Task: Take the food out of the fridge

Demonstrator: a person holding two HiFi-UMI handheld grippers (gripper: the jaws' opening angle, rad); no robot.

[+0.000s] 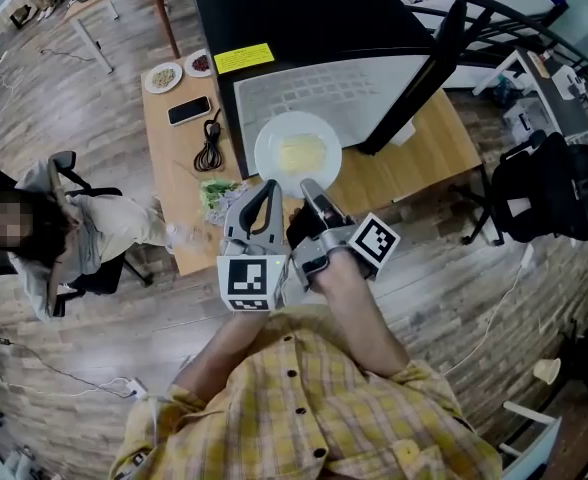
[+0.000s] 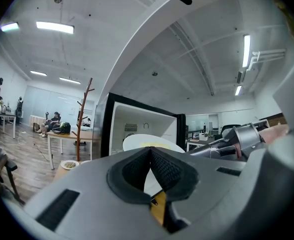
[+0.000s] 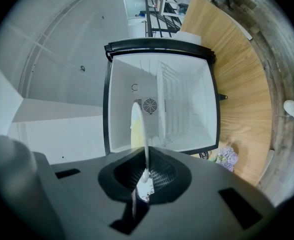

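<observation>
So the right gripper (image 1: 310, 192) is pinched tight on the near rim of the flat white round plate (image 1: 270, 138), which has the pale yellow food (image 1: 302, 154) sitting in its middle. In the right gripper view the plate shows edge-on as a thin white line running straight out from between the pads. It's a 1-point grip on the rim, with everything else hanging out front.

The left gripper (image 1: 267, 190) has its pads pressed together on nothing. It sits just beside the right one, on its left, pointing the same way.

The plate hangs face up over the light wooden table (image 1: 429, 153), right at the open mouth of the black mini fridge (image 1: 304, 18). The fridge's white inside looks bare from the right gripper view. I can't tell whether the plate's far rim is inside the doorway line or just clear of it.

What matters for the next move is that the plate lies dead ahead of the right gripper, between it and the fridge. My guess is the pull comes straight back toward the person, then down onto the wood.

The black fridge door (image 1: 424, 68) swings out on the right. The table's left end has a black phone (image 1: 189, 110), 2 small dishes (image 1: 163, 76) and a coiled black cable (image 1: 210, 148). So the free wood is mostly right under and in front of the plate.

With only the rim held, I'd watch for the far side dipping. The left gripper is the nearer helper if it does.
</observation>
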